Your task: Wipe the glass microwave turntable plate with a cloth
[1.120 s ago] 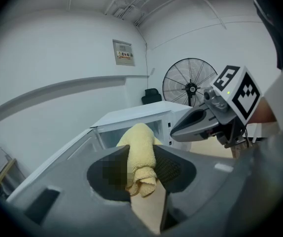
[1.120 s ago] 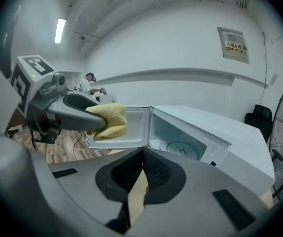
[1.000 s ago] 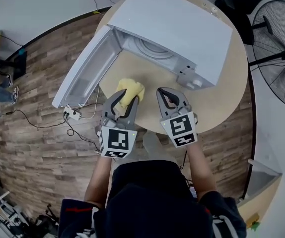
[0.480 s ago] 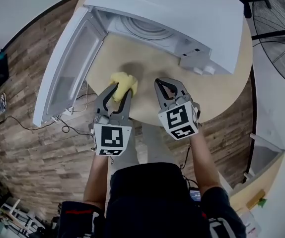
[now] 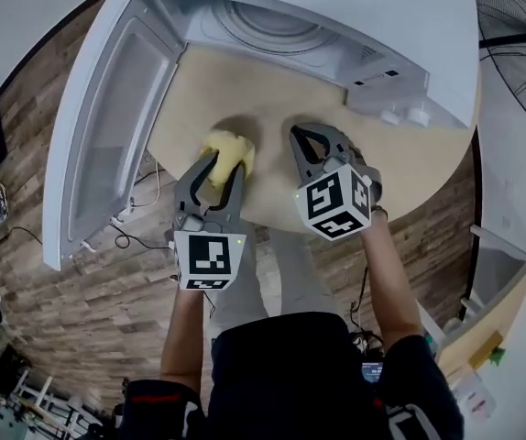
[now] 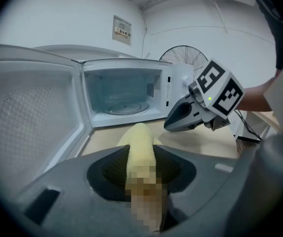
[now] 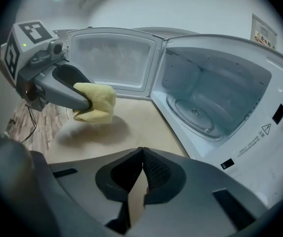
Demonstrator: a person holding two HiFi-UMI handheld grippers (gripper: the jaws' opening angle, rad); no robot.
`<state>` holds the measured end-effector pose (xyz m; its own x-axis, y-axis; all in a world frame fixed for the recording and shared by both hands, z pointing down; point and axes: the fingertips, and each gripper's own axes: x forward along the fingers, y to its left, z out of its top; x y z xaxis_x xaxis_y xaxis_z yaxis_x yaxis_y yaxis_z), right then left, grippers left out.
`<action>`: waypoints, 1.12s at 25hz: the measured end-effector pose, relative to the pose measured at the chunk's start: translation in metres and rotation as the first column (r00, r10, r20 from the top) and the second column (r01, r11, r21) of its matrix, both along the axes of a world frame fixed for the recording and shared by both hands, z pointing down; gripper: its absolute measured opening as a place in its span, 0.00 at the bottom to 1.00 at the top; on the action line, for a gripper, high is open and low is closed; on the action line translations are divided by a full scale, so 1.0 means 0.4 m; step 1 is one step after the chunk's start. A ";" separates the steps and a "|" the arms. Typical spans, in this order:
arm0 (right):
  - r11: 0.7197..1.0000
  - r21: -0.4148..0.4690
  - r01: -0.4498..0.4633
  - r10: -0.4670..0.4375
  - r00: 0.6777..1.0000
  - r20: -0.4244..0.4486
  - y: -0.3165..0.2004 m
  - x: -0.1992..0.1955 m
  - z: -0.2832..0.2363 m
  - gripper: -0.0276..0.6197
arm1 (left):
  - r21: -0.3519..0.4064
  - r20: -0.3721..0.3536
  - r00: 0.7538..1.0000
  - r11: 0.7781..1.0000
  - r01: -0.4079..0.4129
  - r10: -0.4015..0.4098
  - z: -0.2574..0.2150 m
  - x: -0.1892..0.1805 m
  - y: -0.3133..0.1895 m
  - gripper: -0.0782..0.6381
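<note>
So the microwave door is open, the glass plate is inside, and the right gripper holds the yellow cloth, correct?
No: the left gripper holds the yellow cloth, as the left gripper view shows; the right gripper is shut and empty. The rest is right.

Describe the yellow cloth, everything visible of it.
The yellow cloth is soft, fuzzy fabric bunched into a thick folded wad. The left gripper has its jaws closed on it, the wad's end sticking out past the tips. It hangs above the beige table, casting a shadow, in front of the open microwave.
</note>
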<state>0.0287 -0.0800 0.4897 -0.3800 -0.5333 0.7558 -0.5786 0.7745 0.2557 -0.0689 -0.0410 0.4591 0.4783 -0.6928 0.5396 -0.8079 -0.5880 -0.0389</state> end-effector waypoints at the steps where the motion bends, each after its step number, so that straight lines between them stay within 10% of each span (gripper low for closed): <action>1: 1.000 0.006 0.004 -0.003 1.000 -0.011 -0.009 0.002 0.007 0.06 | -0.001 0.001 1.000 1.000 -0.001 0.001 0.011 -0.003 0.001 0.29; 16: 0.979 0.199 -0.040 0.062 0.992 -0.106 -0.181 0.017 0.015 0.07 | 0.009 0.017 1.000 1.000 0.019 -0.019 0.105 -0.065 -0.034 0.29; 28: 0.963 0.247 -0.108 0.132 0.988 -0.085 -0.237 0.015 0.016 0.34 | 0.031 0.014 0.998 0.997 0.068 -0.068 0.104 -0.097 -0.086 0.29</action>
<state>0.0347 -0.1747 0.4961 -0.2312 -0.7410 0.6305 -0.6254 0.6096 0.4871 -0.1077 -0.0754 0.5007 0.4218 -0.7398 0.5242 -0.8451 -0.5302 -0.0683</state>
